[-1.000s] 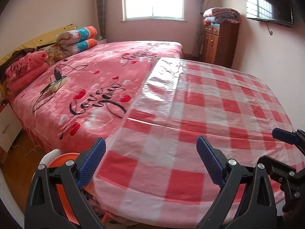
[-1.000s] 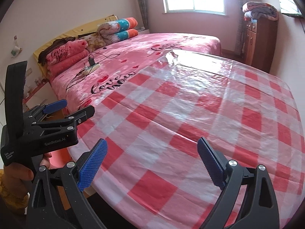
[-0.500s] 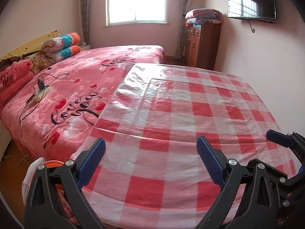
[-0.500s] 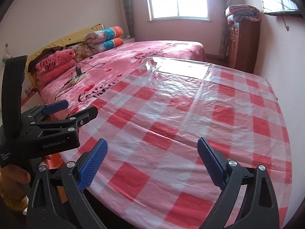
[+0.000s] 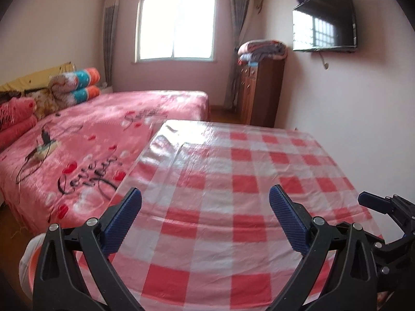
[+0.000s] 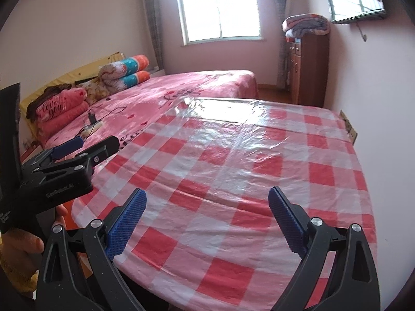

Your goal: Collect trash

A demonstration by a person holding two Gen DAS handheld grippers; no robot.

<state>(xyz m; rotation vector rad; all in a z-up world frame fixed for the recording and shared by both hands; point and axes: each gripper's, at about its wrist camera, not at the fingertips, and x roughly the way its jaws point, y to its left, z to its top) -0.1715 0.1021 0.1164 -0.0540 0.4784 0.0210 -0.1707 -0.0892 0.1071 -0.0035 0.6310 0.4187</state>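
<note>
My left gripper (image 5: pixel 205 216) is open over the near edge of a round table (image 5: pixel 233 176) covered with a red and white checked plastic cloth. My right gripper (image 6: pixel 207 217) is open too, above the same table (image 6: pixel 246 168), with nothing between its blue pads. No trash shows on the cloth in either view. An orange bin with a white liner (image 5: pixel 28 261) peeks out below the table's left edge, mostly hidden by my left gripper's arm. The left gripper (image 6: pixel 88 146) also appears at the left of the right wrist view, held by a hand (image 6: pixel 18 246).
A bed with a pink blanket (image 5: pixel 85 140) stands left of the table, with pillows, rolled quilts (image 5: pixel 77 83) and a power strip with cable (image 6: pixel 92 124) on it. A wooden cabinet (image 5: pixel 259 93) with folded blankets stands at the far wall. A television (image 5: pixel 324 18) hangs on the right wall.
Both views have tilted upward and pulled back, showing more of the window, walls and television. Both grippers stay open and empty. Less of the orange bin shows.
</note>
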